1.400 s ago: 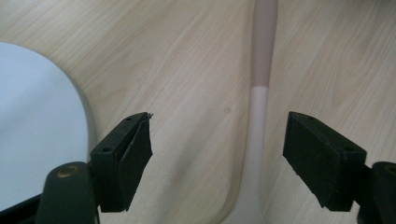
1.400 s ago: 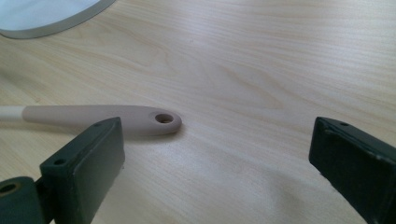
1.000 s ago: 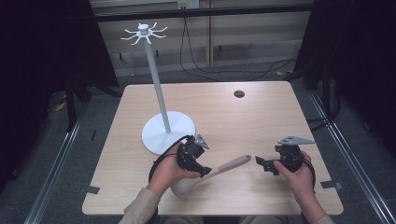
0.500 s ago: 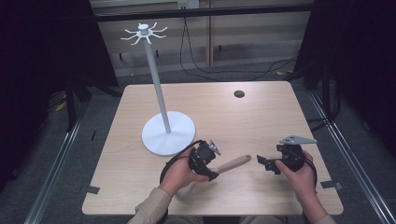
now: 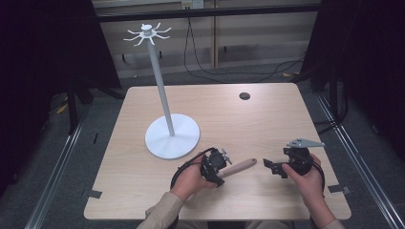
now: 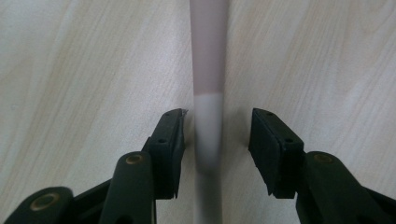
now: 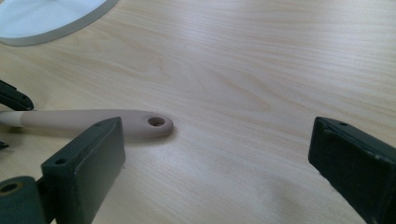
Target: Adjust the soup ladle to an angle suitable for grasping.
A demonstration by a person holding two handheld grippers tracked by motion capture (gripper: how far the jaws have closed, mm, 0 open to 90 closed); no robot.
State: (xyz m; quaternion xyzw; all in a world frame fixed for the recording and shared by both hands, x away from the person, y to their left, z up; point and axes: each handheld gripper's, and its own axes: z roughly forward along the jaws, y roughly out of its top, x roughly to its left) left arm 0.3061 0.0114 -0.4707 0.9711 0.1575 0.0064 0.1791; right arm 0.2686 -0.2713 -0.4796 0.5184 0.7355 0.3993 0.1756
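Note:
A utensil with a pinkish-tan handle lies on the table near its front edge. The hanging hole at its end points right. My left gripper straddles it, open. In the left gripper view the jaws stand on either side of the spot where the tan handle meets a white section, with a small gap on each side. My right gripper is open and empty, a short way right of the handle's end. The utensil's other end is hidden under the left hand.
A white stand with a round base, a thin pole and hook arms at the top rises behind the left gripper. Its base rim appears in the right gripper view. A small dark disc lies at the table's far side.
The left gripper has slid right over the utensil and now has its jaws around the handle. The right gripper and the utensil have stayed in place.

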